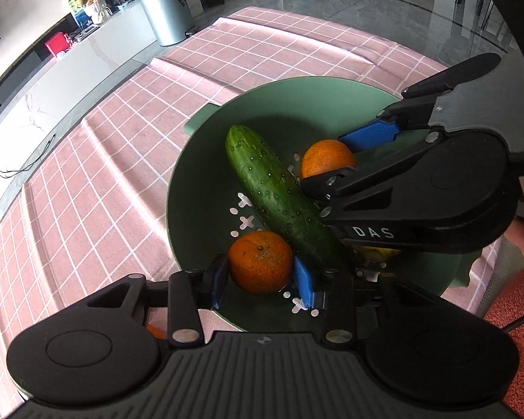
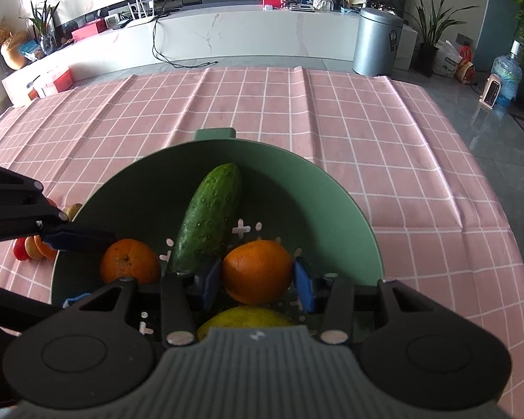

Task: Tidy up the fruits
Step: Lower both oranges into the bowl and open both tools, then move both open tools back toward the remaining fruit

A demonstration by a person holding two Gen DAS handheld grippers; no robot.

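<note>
Oranges fill both tools: left tool (image 1: 260, 281) pinches the lower-frame orange (image 1: 260, 262), right tool (image 2: 256, 284) pinches another orange (image 2: 257, 271), likely mid-placement in the green bowl (image 2: 349, 209).

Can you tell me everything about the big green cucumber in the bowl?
The long dark green cucumber has bumpy, shiny skin dotted with pale pimples and rounded ends. It lies slanted inside the round green plastic colander bowl, over its cross-shaped drain holes. One round orange sits on each side of it, close against it. Neither gripper holds it.
</note>
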